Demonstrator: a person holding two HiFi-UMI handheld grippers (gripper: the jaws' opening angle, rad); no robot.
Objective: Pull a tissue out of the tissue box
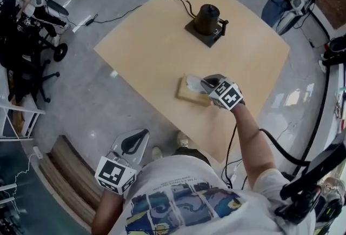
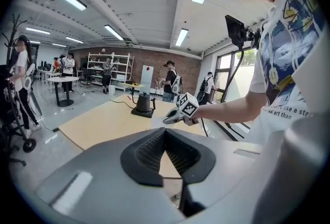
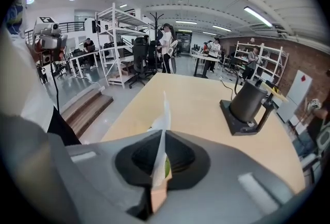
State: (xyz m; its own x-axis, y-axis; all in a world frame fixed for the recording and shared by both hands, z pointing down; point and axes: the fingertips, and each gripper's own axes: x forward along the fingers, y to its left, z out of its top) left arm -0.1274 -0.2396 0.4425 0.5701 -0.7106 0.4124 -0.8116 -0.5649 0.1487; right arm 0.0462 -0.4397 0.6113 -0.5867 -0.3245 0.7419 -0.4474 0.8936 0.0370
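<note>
far left: left gripper (image 1: 135,141) hangs low by the person's body, off the near edge of the table (image 1: 140,50), well apart from the action. in its own view the left gripper (image 2: 165,135) has its jaw tips together w/ nothing between them, so it's shut and empty, pointing across the table toward the other hand.

moving to centre: tissue box (image 1: 190,96) sits near the table's front-right edge, flat on the wood, long side roughly across the head view. a kettle (image 1: 208,19) stands further back, clear of it all. a white tissue (image 1: 193,82) pokes up from the box top.

now the right: right gripper (image 1: 205,85) is right over the box, arm stretched out, angled down. in the right gripper view its jaws (image 3: 162,153) are clamped tight on the tissue (image 3: 164,115), a thin sheet standing edge-on between the pads and rising past them. the tan box shows just under the jaws.

the key bit: the box lies directly below and just in front of the right gripper, w/ the sheet running straight up out of it into the pinch. so the pull, i reckon, wants to go up and away along that line. right hand's the near one by far. nothing is holding the box down, so it may lift w/ the sheet.
</note>
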